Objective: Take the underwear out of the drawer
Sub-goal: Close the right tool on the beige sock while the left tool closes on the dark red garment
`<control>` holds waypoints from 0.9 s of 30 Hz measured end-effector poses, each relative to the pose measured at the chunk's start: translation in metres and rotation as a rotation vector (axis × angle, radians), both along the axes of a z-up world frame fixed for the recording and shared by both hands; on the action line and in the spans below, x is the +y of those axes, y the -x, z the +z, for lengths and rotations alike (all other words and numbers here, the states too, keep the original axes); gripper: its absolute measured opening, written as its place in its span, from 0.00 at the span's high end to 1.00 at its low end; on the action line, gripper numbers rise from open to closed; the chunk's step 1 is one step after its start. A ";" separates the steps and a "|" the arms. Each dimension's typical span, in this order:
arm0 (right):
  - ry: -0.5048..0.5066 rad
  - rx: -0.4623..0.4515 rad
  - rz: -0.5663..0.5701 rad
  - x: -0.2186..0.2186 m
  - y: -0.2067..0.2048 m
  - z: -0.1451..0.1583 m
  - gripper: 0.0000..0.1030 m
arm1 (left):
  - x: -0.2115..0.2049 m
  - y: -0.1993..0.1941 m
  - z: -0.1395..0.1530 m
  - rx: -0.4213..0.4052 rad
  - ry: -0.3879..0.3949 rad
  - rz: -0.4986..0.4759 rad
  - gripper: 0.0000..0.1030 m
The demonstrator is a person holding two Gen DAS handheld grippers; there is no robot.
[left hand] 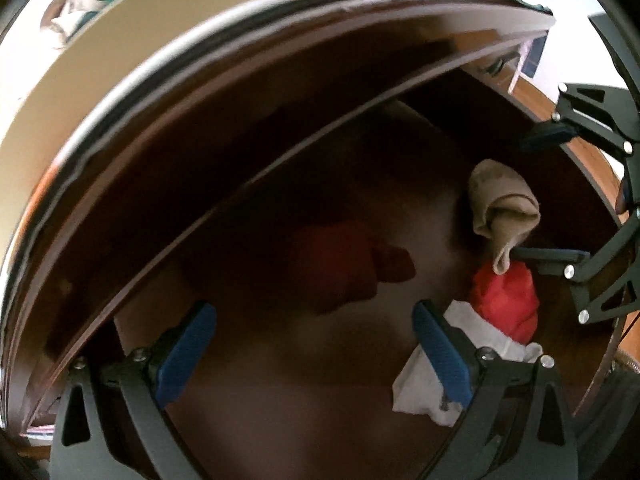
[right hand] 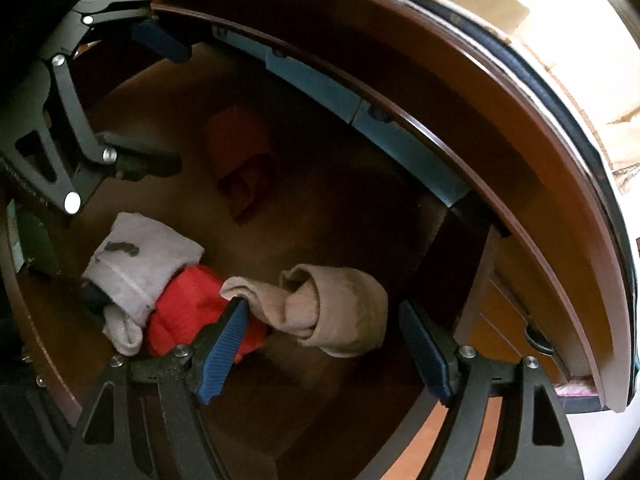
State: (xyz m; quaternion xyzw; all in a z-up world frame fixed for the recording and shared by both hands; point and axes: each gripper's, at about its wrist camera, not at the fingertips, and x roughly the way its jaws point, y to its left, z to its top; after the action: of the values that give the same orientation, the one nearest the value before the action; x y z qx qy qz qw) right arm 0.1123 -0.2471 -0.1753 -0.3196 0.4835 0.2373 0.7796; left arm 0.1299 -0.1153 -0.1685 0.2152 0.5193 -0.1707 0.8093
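Note:
Both grippers reach into an open wooden drawer (left hand: 560, 184). A beige rolled piece of underwear (right hand: 340, 312) lies between the open fingers of my right gripper (right hand: 324, 316); its left fingertip (right hand: 236, 312) touches the cloth's tail. Beside it lie a red piece (right hand: 180, 308) and a white piece (right hand: 140, 260). A dark red piece (right hand: 240, 152) lies deeper in shadow. In the left wrist view my left gripper (left hand: 312, 316) is open and empty, with the white piece (left hand: 424, 376) by its right finger, and the red piece (left hand: 504, 300) and beige piece (left hand: 500, 208) beyond.
The cabinet's top board (left hand: 200, 92) overhangs the drawer closely. A blue-grey rail (right hand: 360, 108) runs along the drawer's back. The drawer's wooden floor (right hand: 360, 220) is dark. Another drawer front with a knob (right hand: 540, 340) sits at lower right.

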 end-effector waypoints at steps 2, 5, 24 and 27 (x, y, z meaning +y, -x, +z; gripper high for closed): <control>0.003 0.020 -0.003 0.001 -0.006 -0.002 0.33 | -0.004 -0.003 -0.004 0.006 -0.009 -0.004 0.03; 0.016 0.019 0.001 0.002 -0.010 -0.004 0.36 | -0.003 -0.008 -0.008 0.018 -0.014 0.003 0.03; 0.017 0.064 0.030 0.011 -0.009 -0.019 0.56 | -0.047 -0.024 -0.026 -0.025 -0.126 -0.111 0.13; 0.035 0.060 0.038 0.015 -0.008 -0.022 0.56 | -0.053 -0.022 -0.029 -0.053 -0.162 -0.132 0.20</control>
State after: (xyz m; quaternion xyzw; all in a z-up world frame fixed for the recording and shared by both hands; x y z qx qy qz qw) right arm 0.1200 -0.2319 -0.1975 -0.3350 0.5045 0.2532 0.7544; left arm 0.1523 -0.1684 -0.1972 0.3179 0.4945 -0.1755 0.7896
